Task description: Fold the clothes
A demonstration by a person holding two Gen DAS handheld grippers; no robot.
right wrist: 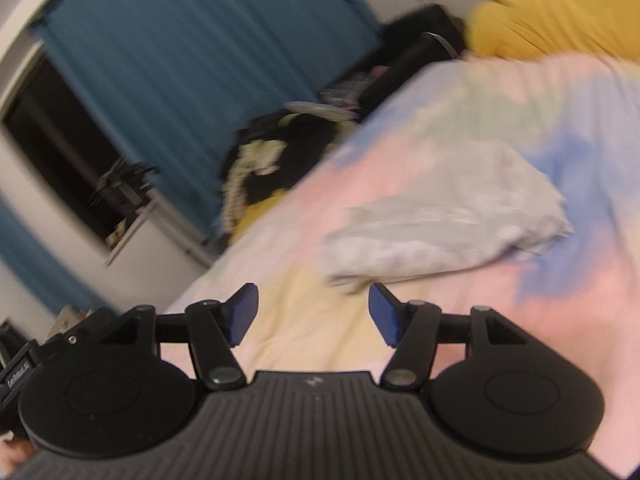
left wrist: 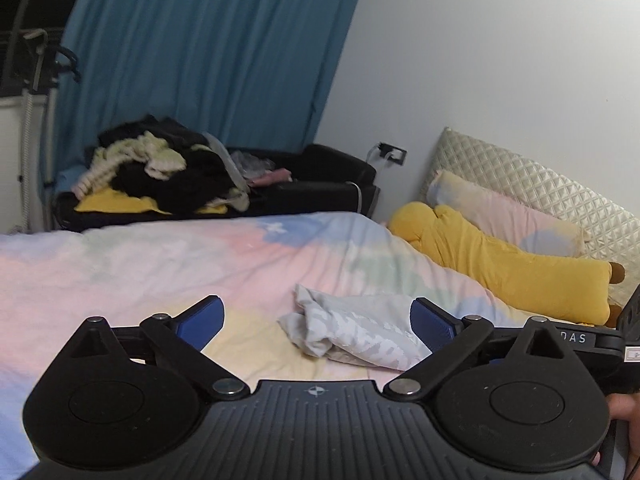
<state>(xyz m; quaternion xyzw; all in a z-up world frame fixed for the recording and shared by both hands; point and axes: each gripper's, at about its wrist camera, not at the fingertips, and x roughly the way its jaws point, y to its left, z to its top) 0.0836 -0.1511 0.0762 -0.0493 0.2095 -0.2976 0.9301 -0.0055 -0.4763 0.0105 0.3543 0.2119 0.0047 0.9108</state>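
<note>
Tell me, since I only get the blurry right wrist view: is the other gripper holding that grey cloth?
Observer: No. The left gripper has its jaws open, and the cloth lies crumpled on the bed, ungripped.
Operator: What's behind the yellow cushion?
Observer: A pastel pillow, leaning on a quilted headboard.
Operator: Anything else up there?
Observer: A dark socket with a cable plugged in.
</note>
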